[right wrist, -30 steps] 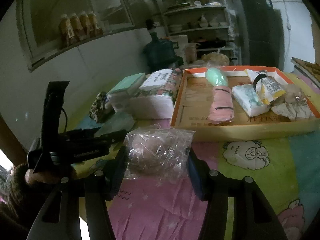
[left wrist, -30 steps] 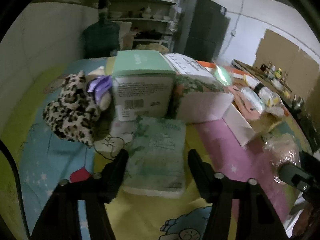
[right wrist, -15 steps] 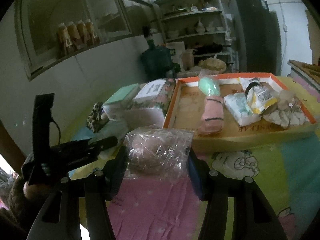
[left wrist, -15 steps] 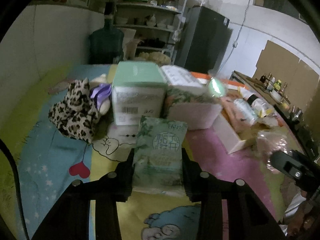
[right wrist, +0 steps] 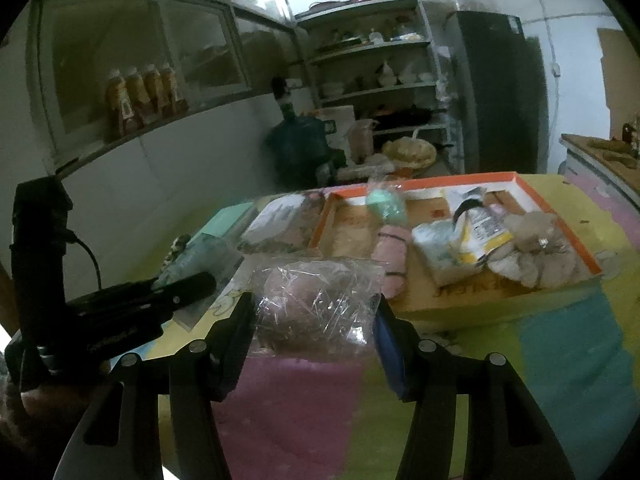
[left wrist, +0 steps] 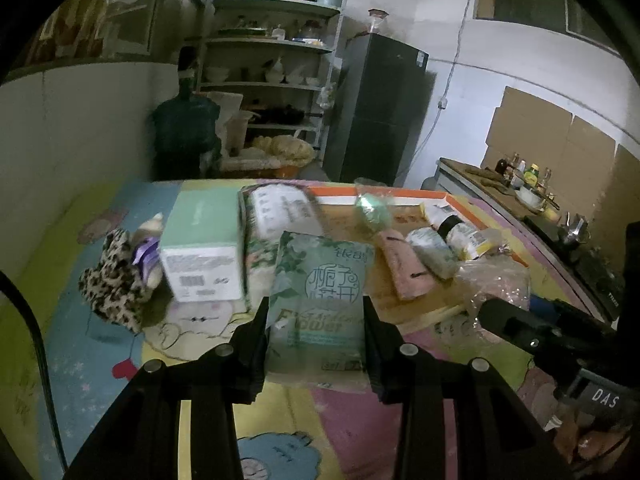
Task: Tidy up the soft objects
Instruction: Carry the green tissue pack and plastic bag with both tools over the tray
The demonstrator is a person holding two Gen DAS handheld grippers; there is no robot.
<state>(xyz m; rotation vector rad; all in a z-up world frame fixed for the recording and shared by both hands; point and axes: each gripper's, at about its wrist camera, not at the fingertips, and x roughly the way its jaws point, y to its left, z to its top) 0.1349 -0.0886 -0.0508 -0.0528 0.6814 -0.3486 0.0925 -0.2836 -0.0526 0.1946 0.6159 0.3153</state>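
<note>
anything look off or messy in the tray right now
Nothing spilled or damaged shows. The orange-rimmed tray holds its soft items in a loose, overlapping heap at its right end, with its left part bare.

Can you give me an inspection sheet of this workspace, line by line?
Surface: cartoon-print cloth covers the table.
Job's things: green tissue pack in left gripper; clear bag in right gripper; orange-rimmed tray holds a pink roll and packets.
Clutter: mint box, leopard-print plush.
Grippers: both shut on their loads.
Cables: black cable on the left gripper.
Surroundings: shelves, dark fridge.
</note>
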